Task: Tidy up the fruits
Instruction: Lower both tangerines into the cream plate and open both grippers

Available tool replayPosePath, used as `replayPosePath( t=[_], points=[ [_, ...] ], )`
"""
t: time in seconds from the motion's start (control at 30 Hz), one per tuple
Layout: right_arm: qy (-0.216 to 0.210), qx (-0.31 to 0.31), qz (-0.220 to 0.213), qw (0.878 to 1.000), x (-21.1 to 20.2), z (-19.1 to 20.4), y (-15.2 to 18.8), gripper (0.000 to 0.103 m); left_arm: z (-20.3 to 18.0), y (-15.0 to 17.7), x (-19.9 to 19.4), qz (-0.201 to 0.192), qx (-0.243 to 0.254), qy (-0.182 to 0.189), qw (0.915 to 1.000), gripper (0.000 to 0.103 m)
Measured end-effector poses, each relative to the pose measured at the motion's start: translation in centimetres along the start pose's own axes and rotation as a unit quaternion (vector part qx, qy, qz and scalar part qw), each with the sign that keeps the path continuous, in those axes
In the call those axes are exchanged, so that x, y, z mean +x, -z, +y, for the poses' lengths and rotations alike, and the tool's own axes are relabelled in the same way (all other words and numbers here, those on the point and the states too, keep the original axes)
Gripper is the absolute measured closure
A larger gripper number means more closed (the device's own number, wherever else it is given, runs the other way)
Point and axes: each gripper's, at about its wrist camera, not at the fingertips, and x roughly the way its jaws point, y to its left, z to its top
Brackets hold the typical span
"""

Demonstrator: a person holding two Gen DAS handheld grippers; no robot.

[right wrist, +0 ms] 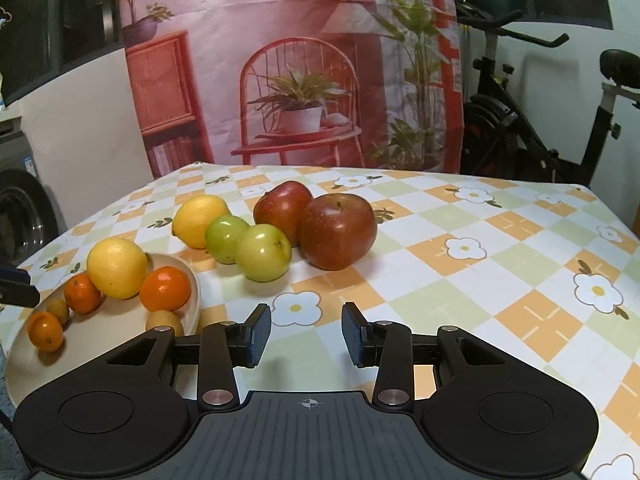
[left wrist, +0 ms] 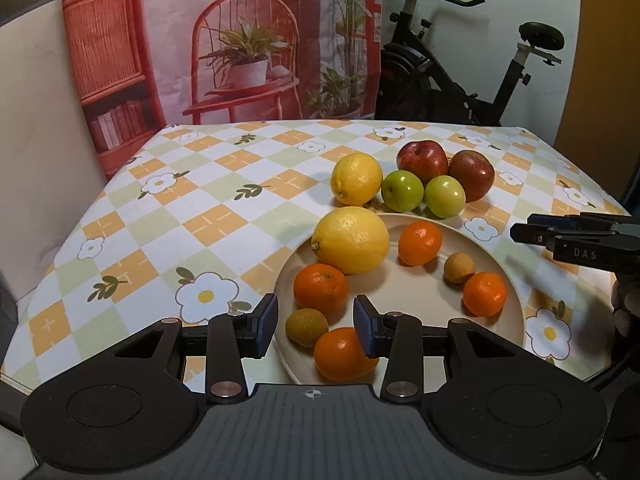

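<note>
On plate, four tangerines, two longans

In the left wrist view a plate fills the lower centre on the tablecloth, holding a lemon, tangerines and two small longans. Behind it a second lemon, two green apples and two red apples cluster together.

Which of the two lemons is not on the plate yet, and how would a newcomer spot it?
Start at the round beige plate on the checked, flower-print tablecloth. Just beyond its far rim, a row of loose fruit lies on the cloth. The smaller yellow lemon is at the row's left end, touching a green apple; the bigger yellow lemon rests on the plate.
</note>
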Motion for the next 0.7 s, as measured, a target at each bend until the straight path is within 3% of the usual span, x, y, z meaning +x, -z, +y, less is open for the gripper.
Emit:
replayPosePath(
  t=[0.7],
  points=[
    [-0.004,0.022,0.001,1.0,-0.02,-0.57,0.33,0.067,0.33,0.02,-0.11,-0.012,-0.02,-0.006,0.9997,0.059]
  ],
)
